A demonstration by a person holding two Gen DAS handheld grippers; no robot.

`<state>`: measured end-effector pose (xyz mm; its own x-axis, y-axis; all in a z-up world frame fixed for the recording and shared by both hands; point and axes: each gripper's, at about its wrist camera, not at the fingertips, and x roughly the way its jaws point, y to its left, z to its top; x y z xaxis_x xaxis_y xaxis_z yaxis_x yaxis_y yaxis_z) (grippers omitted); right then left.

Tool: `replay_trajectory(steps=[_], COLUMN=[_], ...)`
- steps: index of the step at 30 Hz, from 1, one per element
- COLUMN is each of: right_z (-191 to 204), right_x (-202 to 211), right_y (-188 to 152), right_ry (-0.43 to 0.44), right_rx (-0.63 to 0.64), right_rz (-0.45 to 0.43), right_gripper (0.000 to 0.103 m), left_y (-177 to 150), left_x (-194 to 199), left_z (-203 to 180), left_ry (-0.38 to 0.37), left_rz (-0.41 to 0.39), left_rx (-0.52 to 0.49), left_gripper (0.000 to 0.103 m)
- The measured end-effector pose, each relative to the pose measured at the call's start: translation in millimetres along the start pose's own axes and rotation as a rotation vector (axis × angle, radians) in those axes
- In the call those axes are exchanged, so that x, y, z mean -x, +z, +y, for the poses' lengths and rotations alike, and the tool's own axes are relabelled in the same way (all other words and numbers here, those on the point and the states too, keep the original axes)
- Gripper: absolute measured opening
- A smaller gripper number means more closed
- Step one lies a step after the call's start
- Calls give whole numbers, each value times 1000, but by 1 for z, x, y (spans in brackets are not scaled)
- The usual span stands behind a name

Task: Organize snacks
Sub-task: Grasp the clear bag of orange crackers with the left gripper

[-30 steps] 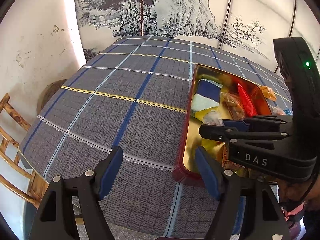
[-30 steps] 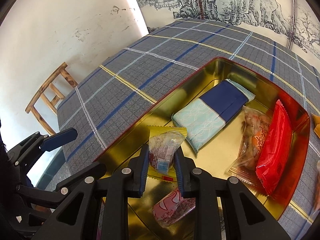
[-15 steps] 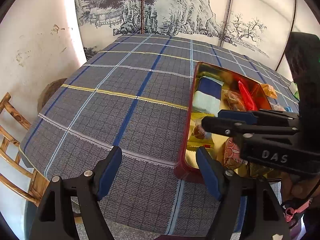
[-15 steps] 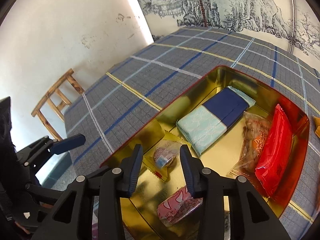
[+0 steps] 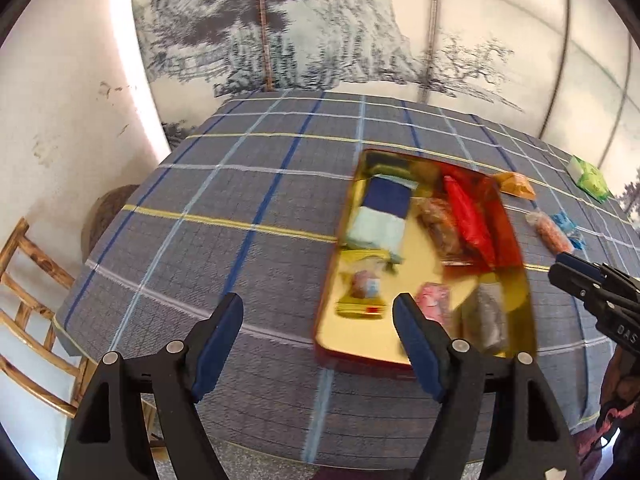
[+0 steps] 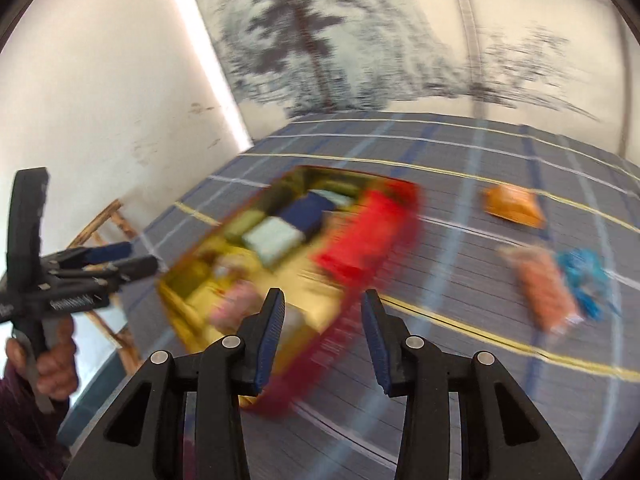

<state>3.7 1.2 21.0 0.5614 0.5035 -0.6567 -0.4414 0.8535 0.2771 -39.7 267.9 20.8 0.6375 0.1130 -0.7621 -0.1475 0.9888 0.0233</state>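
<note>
right hand-held gripper (image 6: 322,330) has just been opening, nothing between its jaws, above the red tin's (image 5: 322,320) near edge. left hand-held gripper (image 5: 318,338) spread wide, empty. yellow-wrapped snack (image 5: 362,284) lies in tin; orange packet (image 6: 514,204) loose on worktop (image 5: 224,248).

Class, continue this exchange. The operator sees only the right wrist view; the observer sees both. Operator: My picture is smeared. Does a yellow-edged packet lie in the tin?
Observer: Yes, the yellow-edged packet lies flat in the tin, near its left wall, untouched.
Operator: Any snack outside my frame?
Observer: A green packet lies on the tablecloth, beyond the orange packet.
Operator: Is the left gripper carrying anything?
Observer: No, its fingers stand open around nothing.
</note>
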Motion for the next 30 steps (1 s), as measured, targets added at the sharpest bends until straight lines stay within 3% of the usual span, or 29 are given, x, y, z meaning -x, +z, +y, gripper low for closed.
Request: replay_trajectory(steps=[4, 9, 12, 15, 17, 22, 27, 30], right_z=[-75, -140, -173, -199, -210, -216, -216, -218], right_x=[37, 66, 75, 84, 88, 94, 98, 102], right_y=[-25, -44, -53, -63, -66, -69, -71, -74], right_ry=[-161, -389, -456, -443, -390, -317, -254, -231], right_rx=[-111, -110, -135, -186, -237, -246, -258, -270], right_rz=[-1, 22, 33, 14, 1, -38, -78, -96], right_gripper=[42, 42, 42, 42, 42, 44, 48, 48], left_y=[14, 39, 54, 66, 73, 85, 90, 90], left_x=[7, 6, -5, -22, -41, -97, -139, -154], left_z=[-42, -108, -158, -201, -228, -266, -282, -290], left_ry=[-90, -299, -403, -461, -476, -515, -461, -422], left_rz=[29, 112, 161, 207, 240, 362, 435, 469], left_rx=[-62, -108, -133, -159, -183, -132, -58, -37], left_gripper=[74, 82, 82, 83, 84, 84, 81, 74])
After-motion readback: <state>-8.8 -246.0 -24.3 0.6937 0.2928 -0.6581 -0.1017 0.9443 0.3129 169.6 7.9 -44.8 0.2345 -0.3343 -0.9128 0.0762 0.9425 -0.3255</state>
